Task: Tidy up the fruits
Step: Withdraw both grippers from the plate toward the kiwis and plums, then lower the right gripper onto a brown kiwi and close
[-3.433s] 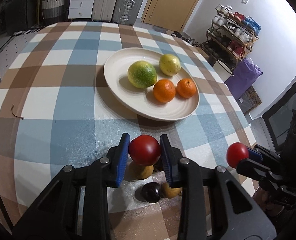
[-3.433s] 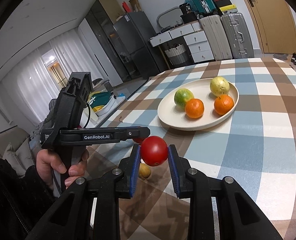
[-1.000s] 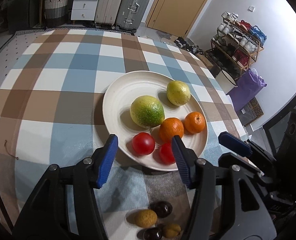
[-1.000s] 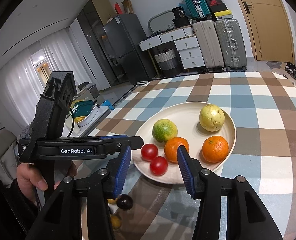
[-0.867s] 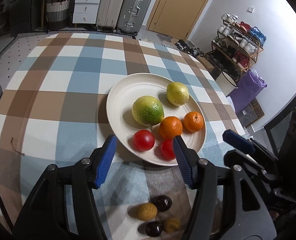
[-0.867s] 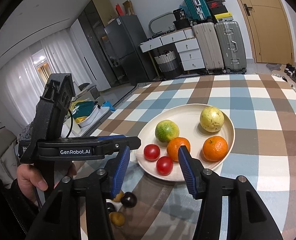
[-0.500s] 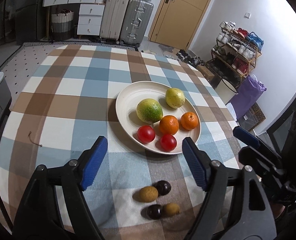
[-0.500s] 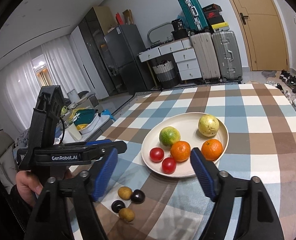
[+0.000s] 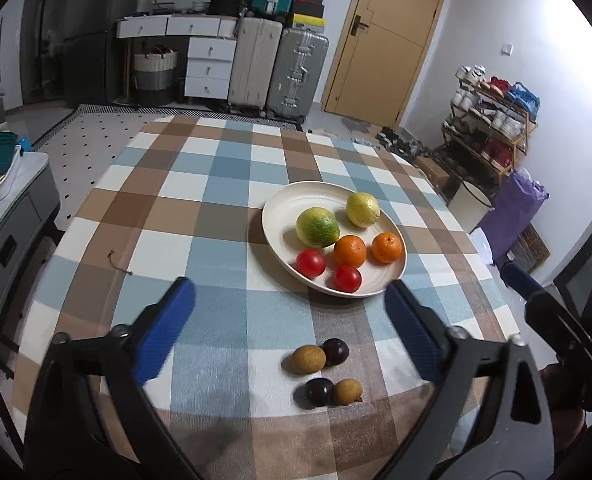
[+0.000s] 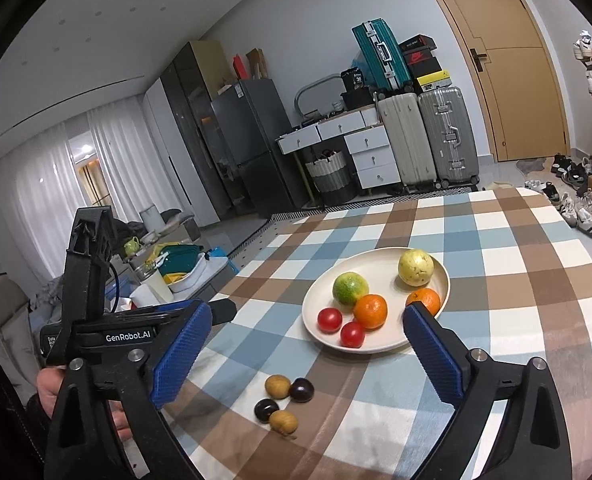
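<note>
Retreating from plate (image 9: 272, 236) | left gripper (image 9: 290, 322), right gripper (image 10: 304, 354): jaws just opened wide, empty | next: descend squarely over 4 small fruits (image 9: 326, 374), grasp gently, 1 each

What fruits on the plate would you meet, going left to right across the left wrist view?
Green citrus → left tomato → right tomato → yellow fruit → right orange. The middle orange overlaps the right tomato's span, so it is left out.
</note>
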A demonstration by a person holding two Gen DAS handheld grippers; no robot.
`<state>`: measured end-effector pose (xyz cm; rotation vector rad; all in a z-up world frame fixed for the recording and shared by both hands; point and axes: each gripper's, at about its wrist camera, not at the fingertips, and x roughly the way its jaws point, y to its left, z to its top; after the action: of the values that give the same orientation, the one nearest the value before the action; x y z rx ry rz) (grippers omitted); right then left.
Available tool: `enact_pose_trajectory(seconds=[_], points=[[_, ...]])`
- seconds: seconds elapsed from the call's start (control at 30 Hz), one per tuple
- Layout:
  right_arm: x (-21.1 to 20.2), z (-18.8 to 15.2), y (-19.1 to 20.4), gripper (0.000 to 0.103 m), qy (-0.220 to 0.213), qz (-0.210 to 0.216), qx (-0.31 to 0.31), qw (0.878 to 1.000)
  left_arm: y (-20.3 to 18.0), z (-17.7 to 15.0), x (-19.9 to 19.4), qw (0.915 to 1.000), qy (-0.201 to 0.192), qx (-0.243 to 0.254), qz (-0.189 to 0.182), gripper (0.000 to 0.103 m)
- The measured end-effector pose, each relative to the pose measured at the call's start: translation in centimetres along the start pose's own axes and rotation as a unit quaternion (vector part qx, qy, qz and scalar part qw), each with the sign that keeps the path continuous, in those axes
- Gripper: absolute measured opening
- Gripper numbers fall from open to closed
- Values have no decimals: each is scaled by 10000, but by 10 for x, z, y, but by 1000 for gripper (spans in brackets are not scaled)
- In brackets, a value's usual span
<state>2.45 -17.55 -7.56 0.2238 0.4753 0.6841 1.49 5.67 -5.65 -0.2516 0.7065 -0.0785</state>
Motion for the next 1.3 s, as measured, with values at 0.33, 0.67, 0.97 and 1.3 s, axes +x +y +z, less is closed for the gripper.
enact_pose_trajectory(seconds=[0.33,0.67,0.97,1.3], points=[[-5,-22,17,101,93,-42,-226,9997,11,-23,-14,9998,-174,-93,64,102],[14,-51,23,101,686,-157,-383,9968,30,-48,2,9996,91,-224,117,102],[32,-68,27,101,1136,-177,-490,9922,50,-63,13,9986,286,-408,151,102],[58,-84,38,101,1748,-442,-823,9802,74,-74,19,9969,360,-685,106,102]])
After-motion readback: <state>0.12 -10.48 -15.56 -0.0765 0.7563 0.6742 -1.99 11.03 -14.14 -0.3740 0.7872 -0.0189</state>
